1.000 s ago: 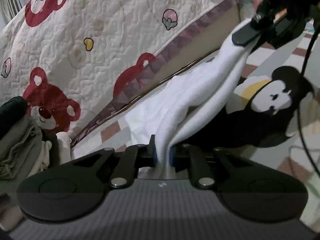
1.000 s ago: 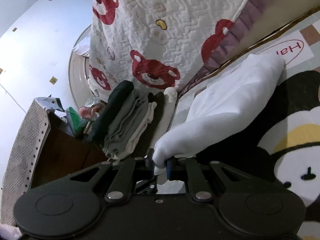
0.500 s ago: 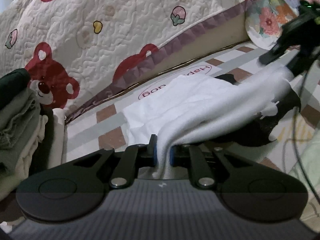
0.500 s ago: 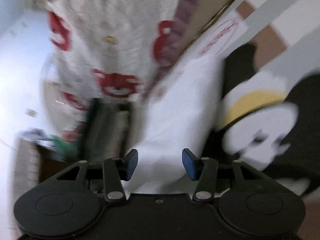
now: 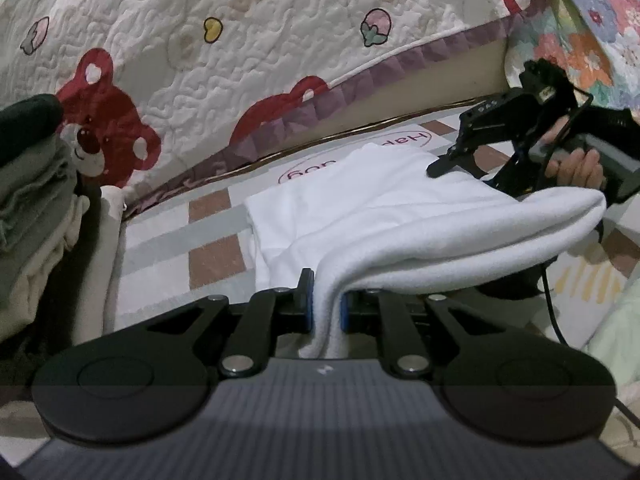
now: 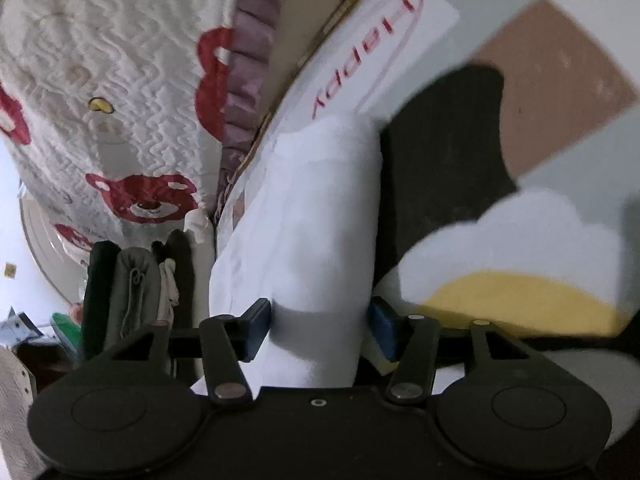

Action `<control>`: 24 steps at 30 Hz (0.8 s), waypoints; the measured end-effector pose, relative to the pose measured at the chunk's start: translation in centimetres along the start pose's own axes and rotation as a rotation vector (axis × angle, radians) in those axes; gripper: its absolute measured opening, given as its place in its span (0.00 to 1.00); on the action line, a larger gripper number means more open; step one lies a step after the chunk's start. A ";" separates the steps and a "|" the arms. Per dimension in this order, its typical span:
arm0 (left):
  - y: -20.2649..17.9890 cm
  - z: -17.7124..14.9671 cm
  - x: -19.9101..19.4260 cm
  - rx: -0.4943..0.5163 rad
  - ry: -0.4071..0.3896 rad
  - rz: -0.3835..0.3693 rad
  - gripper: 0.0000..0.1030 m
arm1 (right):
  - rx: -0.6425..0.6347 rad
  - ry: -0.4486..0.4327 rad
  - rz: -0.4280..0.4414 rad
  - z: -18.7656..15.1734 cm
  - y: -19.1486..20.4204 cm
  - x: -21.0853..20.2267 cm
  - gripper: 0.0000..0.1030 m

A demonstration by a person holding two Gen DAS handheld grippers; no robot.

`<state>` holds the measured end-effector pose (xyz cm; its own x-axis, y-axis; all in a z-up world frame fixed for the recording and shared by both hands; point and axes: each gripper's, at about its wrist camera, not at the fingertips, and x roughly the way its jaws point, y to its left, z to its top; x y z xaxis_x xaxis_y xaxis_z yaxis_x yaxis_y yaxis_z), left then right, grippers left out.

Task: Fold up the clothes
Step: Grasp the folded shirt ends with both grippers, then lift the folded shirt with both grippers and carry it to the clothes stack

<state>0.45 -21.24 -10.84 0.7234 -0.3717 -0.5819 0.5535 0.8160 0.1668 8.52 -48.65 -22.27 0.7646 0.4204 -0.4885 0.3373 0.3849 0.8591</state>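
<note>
White garment lying doubled over on the patterned floor mat, beside the bear-print quilt that hangs from the bed. Left tongs are clamped narrow on one end of the upper layer, which rises as a rounded fold from the pads — a grip that keeps this edge lifted and in line over the layer beneath. Right tongs stand wide, pads on either side of the white cloth but apart from it — a released corner, judged from the gap; in the left view the same tool sits at the far end of the fold, a hand around its handle. A stack of folded clothes in dark and grey-green sits to the left against the quilt, seemingly where finished pieces go. The fold looks partly laid, one end set down, the other held.
</note>
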 end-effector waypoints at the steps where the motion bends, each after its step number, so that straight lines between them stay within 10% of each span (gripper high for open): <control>1: 0.1 -0.1 0.0 -0.003 -0.004 -0.001 0.12 | 0.008 0.002 0.007 0.0 0.0 0.4 0.59; 5: 0.6 -0.4 0.1 -0.016 -0.034 0.018 0.12 | -0.016 -0.038 -0.005 1.1 1.0 2.6 0.59; 6: 0.7 -0.4 0.1 -0.017 -0.045 0.027 0.12 | -0.055 -0.039 -0.025 1.3 2.0 3.1 0.39; 9: 0.9 -0.4 -0.2 0.016 -0.058 0.053 0.11 | -0.294 -0.062 -0.044 0.4 6.6 2.1 0.32; 24: 3.5 5.1 -8.9 0.055 -0.267 0.195 0.11 | -0.669 -0.246 0.041 -3.5 24.3 -6.2 0.32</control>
<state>-1.95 -17.27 -1.01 0.8965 -0.3196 -0.3069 0.4101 0.8609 0.3013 10.06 -39.04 1.09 0.8978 0.2782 -0.3414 -0.0437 0.8277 0.5595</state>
